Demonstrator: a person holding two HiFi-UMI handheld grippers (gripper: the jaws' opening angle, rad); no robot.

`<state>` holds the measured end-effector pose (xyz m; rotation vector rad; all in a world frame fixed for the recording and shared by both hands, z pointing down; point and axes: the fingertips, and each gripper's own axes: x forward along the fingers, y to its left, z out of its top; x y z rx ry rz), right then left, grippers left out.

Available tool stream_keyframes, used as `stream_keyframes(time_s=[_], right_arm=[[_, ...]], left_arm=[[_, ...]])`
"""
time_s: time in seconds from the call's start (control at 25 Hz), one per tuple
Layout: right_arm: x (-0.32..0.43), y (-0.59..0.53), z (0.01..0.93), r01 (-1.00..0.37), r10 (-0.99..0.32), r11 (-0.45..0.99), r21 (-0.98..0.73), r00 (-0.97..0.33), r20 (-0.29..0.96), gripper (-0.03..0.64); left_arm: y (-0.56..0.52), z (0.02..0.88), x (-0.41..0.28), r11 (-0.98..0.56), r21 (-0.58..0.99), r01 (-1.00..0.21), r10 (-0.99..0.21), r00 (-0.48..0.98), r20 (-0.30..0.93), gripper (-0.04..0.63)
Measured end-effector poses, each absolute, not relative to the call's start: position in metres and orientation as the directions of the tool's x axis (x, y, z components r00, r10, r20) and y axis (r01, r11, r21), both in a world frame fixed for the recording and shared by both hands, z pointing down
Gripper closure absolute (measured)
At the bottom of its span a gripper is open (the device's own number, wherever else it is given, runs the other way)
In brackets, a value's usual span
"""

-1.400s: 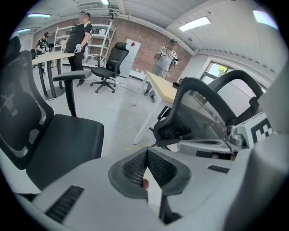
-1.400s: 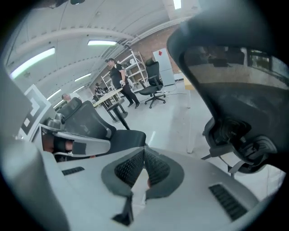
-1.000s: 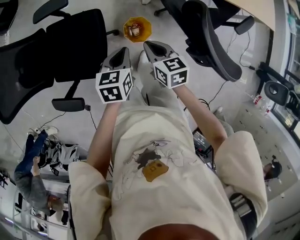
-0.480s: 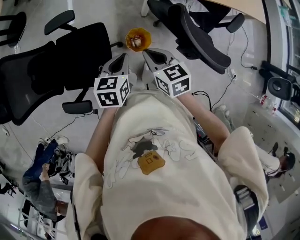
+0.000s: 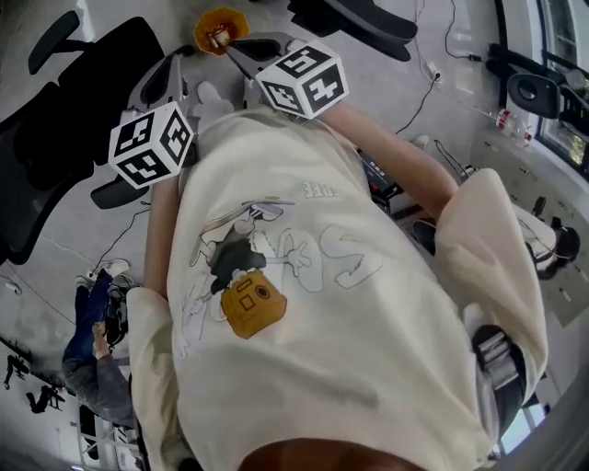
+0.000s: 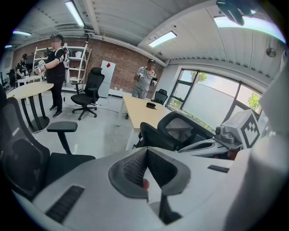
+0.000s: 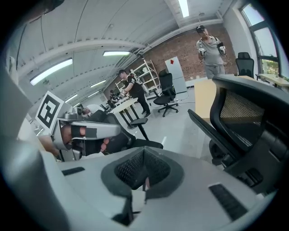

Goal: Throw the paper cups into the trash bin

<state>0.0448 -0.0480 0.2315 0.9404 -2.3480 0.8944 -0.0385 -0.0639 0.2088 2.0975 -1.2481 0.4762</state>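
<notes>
An orange trash bin [image 5: 219,28] stands on the floor at the top of the head view, with something small and pale inside it. No loose paper cup shows in any view. My left gripper [image 5: 171,72] is raised in front of my chest, and my right gripper [image 5: 237,46] is level with it, nearer the bin. In the left gripper view the left gripper [image 6: 146,152] is shut and empty, aimed across the office. The right gripper [image 7: 143,152] is likewise shut with nothing between its pads.
Black office chairs [image 5: 55,120] stand on the floor at left and another chair [image 5: 368,14] at the top. A wooden desk [image 6: 144,112] and chairs lie ahead. Other people stand in the room, one by a round table [image 6: 27,90]. Cables [image 5: 433,74] trail on the floor.
The head view has swung: both grippers and the orange bin have shifted up and left in the picture, and more of my shirt fills it. Both grippers have stayed shut.
</notes>
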Motion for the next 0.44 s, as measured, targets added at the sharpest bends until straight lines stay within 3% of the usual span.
stream_keyframes(time_s=[0.44], right_arm=[[0.050,-0.043,0.235,-0.679,-0.379,0.585,-0.444,-0.713,0.590,0.611]], left_arm=[[-0.067,0.206,-0.027,-0.337,0.333,-0.881,-0.659,0.473,0.584,0.589]])
